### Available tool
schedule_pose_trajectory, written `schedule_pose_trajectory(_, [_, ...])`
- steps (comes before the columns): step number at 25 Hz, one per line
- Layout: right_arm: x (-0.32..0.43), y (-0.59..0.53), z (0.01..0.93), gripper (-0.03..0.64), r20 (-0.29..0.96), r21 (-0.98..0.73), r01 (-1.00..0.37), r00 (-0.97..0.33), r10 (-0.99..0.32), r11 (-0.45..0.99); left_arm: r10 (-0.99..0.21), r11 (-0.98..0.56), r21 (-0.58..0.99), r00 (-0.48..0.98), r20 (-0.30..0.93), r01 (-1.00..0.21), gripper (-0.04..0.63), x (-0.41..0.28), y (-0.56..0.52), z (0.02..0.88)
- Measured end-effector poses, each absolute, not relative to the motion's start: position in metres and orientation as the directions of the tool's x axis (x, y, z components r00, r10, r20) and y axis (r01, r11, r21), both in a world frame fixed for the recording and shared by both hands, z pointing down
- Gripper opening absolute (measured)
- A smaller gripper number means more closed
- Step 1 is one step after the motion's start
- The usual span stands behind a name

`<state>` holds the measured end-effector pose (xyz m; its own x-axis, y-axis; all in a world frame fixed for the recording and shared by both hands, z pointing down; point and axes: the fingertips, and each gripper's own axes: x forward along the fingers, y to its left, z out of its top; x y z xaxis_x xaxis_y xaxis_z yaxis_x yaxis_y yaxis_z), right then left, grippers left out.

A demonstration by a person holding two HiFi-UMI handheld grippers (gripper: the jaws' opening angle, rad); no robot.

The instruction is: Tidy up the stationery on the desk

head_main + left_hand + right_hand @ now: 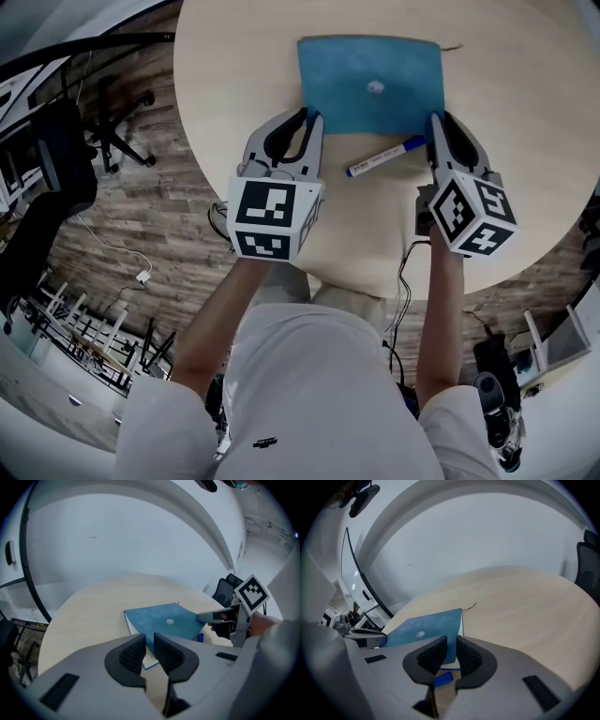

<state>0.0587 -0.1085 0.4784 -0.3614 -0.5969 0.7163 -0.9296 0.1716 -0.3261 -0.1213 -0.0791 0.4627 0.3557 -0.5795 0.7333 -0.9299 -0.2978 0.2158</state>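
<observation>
Left gripper (150,638) and right gripper (451,643): the jaws of both are held narrowly apart and nothing is clamped. Pen (384,157) is left lying loose between the two, blue cap beneath the right jaws. Closed blue notebook (370,84) is found just beyond both tips on the desk (234,84). Tidying is judged barely begun, since nothing has been gathered yet.

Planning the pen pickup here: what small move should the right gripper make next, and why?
Probably lower the right gripper onto the pen at its blue cap end. The pen lies loose on the table along the blue notebook's near edge, its cap just below that gripper's jaws, which stand slightly apart and hold nothing.
</observation>
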Motion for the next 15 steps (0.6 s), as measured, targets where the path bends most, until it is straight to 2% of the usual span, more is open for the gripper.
schedule_pose_trajectory(15, [0.067, -0.088, 0.480, 0.083, 0.736, -0.274, -0.906, -0.413, -0.536, 0.322, -0.519, -0.266, 0.242, 0.350, 0.780, -0.933, 0.054, -0.097, -0.007, 0.476])
